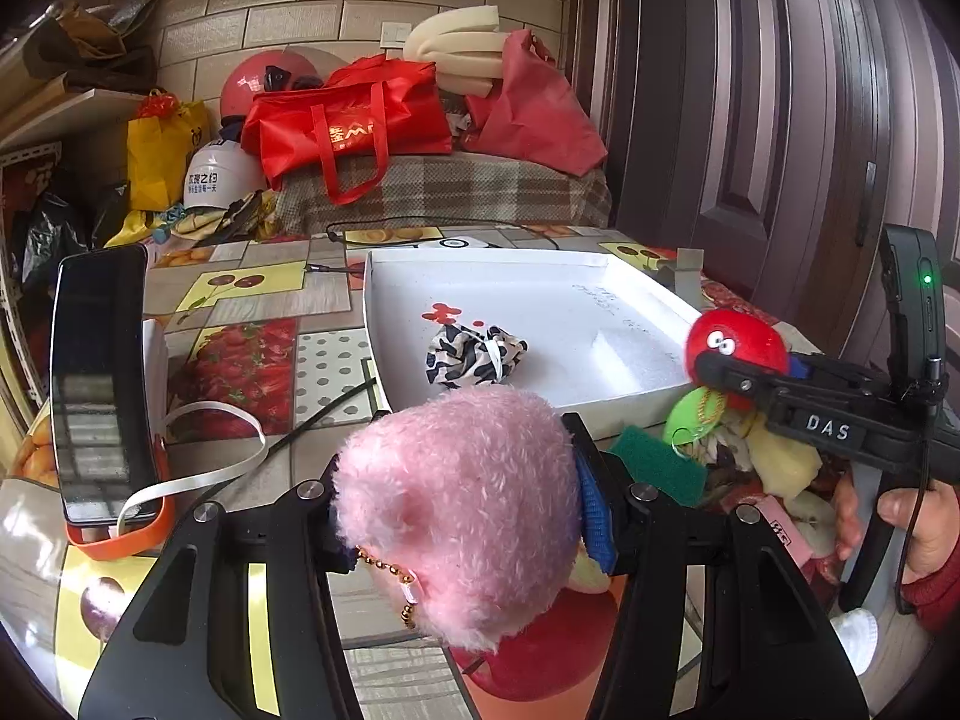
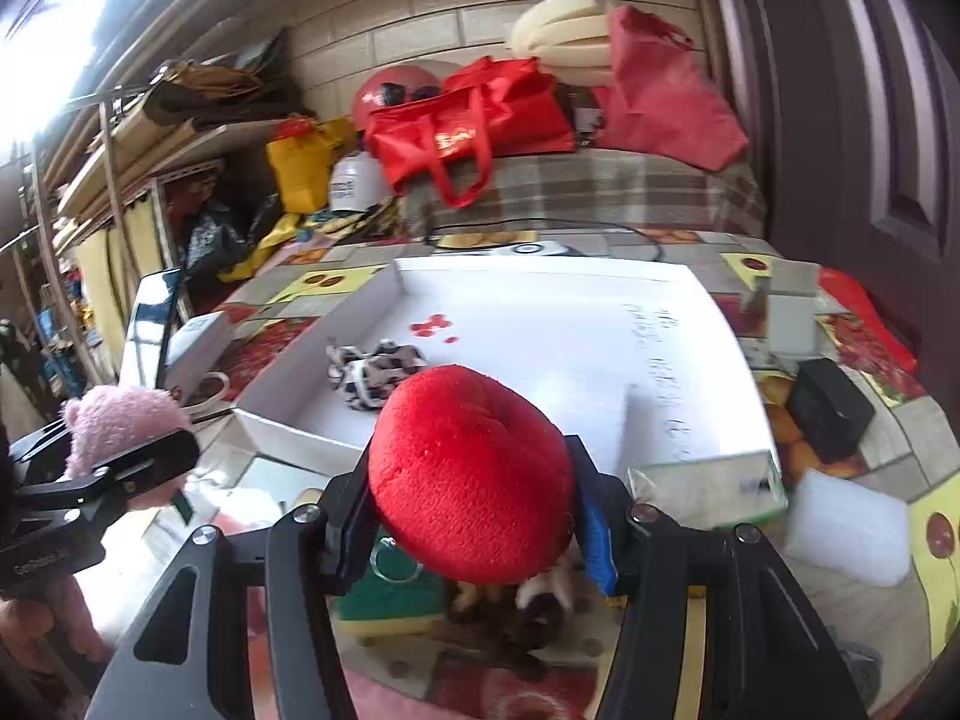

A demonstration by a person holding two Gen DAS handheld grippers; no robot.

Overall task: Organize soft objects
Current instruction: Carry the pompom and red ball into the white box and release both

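Lay on the desk point(image 1: 240, 300) as a white tray point(image 1: 630, 396) holding a spotted cloth point(image 1: 474, 354), hovered nearby as left hand-held gripper point(image 1: 462, 516) pinching a pink plush point(image 1: 462, 504) and right hand-held gripper point(image 2: 474, 504) pinching a red plush point(image 2: 474, 474).

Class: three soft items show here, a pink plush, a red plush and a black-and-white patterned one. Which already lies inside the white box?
The black-and-white patterned cloth piece, lying loose on the white box floor; the other two are each clamped in a gripper.

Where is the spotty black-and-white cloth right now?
The spotty cloth lies inside the white box, near its front-left corner, beside the red dots.
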